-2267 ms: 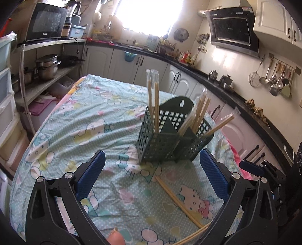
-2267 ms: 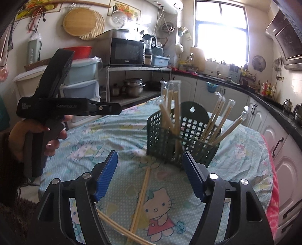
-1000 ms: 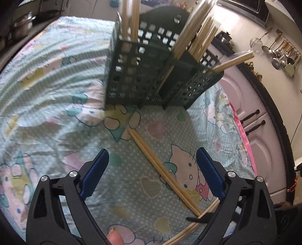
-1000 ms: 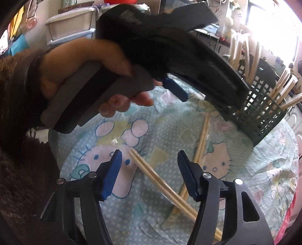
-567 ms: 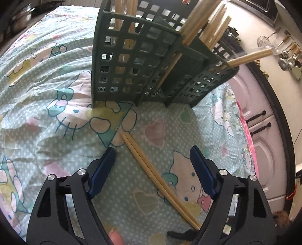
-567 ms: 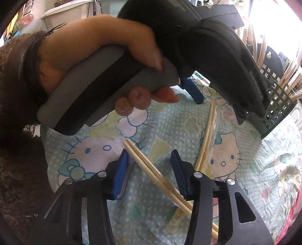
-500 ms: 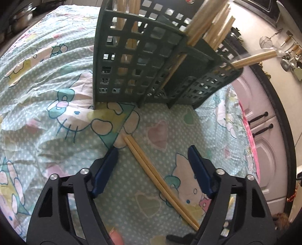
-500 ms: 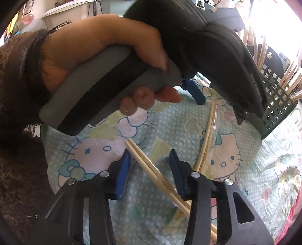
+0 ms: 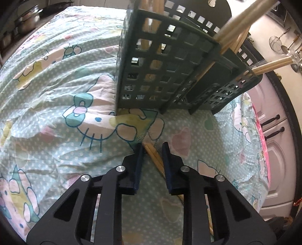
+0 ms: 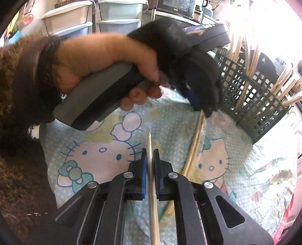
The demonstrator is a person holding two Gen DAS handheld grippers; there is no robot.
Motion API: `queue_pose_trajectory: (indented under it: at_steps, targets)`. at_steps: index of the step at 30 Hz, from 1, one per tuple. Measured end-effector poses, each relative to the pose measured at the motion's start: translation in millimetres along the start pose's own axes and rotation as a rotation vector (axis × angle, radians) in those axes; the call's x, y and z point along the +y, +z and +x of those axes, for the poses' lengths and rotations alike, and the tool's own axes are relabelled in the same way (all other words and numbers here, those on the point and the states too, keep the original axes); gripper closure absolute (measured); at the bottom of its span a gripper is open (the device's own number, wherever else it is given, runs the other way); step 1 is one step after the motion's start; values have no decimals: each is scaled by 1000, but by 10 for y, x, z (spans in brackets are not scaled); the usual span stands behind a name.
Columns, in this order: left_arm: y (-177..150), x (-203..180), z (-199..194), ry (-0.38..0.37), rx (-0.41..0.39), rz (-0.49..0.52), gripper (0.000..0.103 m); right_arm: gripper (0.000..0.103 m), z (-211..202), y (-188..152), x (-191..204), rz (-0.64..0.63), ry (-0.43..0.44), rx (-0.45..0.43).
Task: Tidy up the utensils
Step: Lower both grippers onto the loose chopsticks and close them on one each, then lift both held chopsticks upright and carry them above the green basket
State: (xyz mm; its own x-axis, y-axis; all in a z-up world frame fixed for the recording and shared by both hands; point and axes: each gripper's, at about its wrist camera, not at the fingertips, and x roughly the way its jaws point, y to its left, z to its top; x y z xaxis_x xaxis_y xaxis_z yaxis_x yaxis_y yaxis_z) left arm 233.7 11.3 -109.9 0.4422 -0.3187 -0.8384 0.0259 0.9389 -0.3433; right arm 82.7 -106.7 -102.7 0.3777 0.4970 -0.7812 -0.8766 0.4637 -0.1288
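A dark green lattice utensil holder (image 9: 160,66) stands on the cartoon-cat tablecloth (image 9: 56,94) with several chopsticks upright in it. My left gripper (image 9: 153,144) is low in front of the holder. Its jaws are closing on a wrapped pair of chopsticks (image 9: 153,156) that lies slantwise between the pads, touching both. My right gripper (image 10: 149,154) has its jaws closing too, its blue pads pinching another wrapped chopstick pair (image 10: 149,141) that runs straight along it. In the right wrist view a hand (image 10: 105,56) holds the left gripper (image 10: 200,107) over the first pair (image 10: 194,148), near the holder (image 10: 251,105).
White cabinet doors (image 9: 273,150) run past the table's right edge. Hanging ladles and strainers (image 9: 283,45) are on the far wall. Plastic storage drawers (image 10: 75,24) and a microwave (image 10: 177,7) stand behind the table, and pots (image 9: 26,24) sit on a shelf at the left.
Both grippers went from wide open to nearly shut around chopstick pairs. The left one came lower and closer to the holder. The right pair now lies in line with its pads.
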Motion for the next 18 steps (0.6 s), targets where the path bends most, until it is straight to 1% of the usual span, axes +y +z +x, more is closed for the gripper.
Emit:
queue_pose_trajectory:
  at_steps: [7,10,15,18]
  targets:
    - [-20,104,-56,-54,-3,-26,94,97,-229,-23,-209,51,-21,-57]
    - [-22,183,-145,-77,-23,-42,95,97,-269,-2,-288,81,-28,-73]
    - [-13,253,-396,-105,-89,-51,97,97,-371,-2,-401,126,-37,-104]
    - [3,246,-575,-116,-135,-48,98,97,-422,54,-440,149,-40,-123]
